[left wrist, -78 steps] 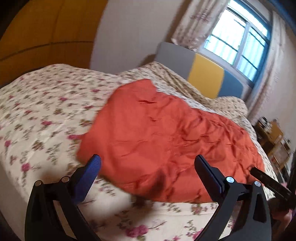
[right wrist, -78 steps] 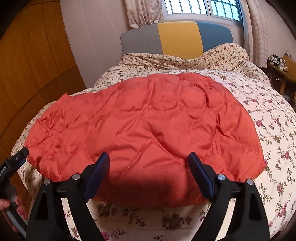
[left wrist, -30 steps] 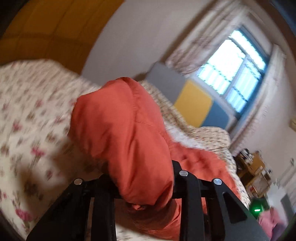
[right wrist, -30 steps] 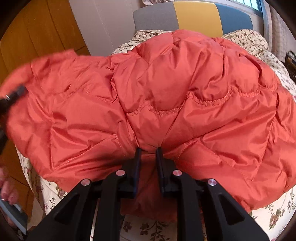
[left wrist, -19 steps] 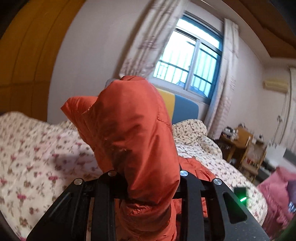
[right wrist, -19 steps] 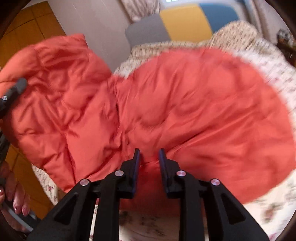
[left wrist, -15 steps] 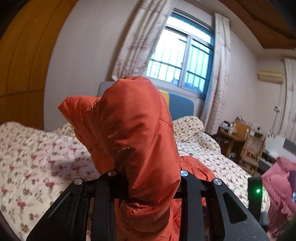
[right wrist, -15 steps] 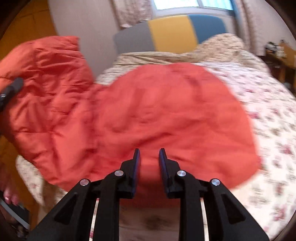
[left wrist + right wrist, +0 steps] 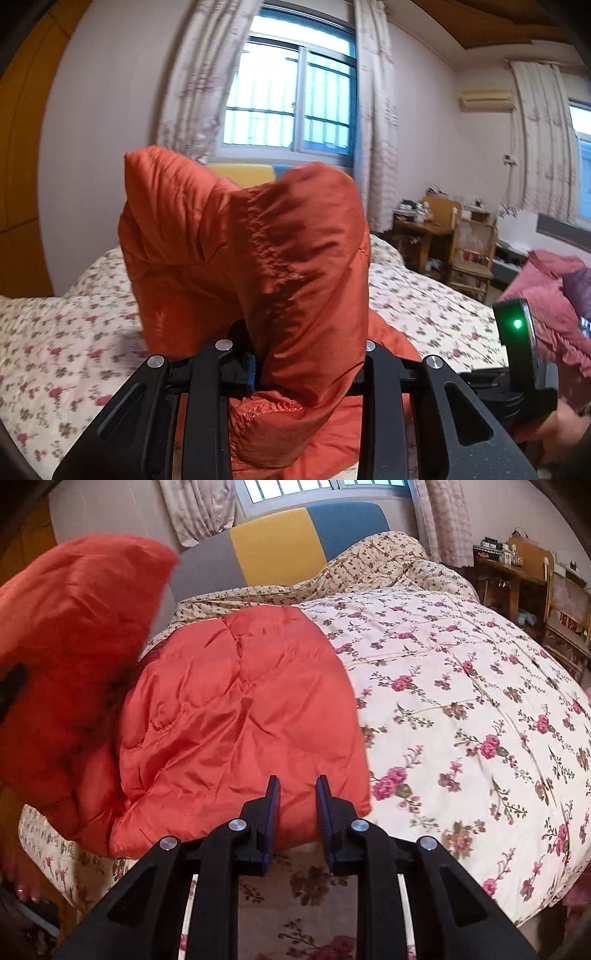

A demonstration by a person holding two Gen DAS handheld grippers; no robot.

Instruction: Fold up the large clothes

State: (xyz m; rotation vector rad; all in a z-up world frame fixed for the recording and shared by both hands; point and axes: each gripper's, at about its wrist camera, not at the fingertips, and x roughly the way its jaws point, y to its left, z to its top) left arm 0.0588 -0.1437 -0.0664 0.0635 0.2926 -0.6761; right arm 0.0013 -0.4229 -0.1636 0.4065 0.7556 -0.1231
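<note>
An orange quilted jacket (image 9: 236, 709) is lying on the left side of a bed covered by a floral bedspread (image 9: 461, 686), with its left part lifted into the air. The left gripper (image 9: 306, 369) is clenching a thick bunch of the jacket (image 9: 258, 258) between its fingers, and the fabric is rising above them in front of a curtained window (image 9: 291, 99). The right gripper (image 9: 297, 805) is holding its fingers narrowly parted at the jacket's near edge; they have just been easing apart, and fabric is filling the gap, though whether the pads are pressing it cannot be told. A striped headboard (image 9: 277, 542) is standing at the far end. Wooden furniture (image 9: 532, 576) is sitting far right.
</note>
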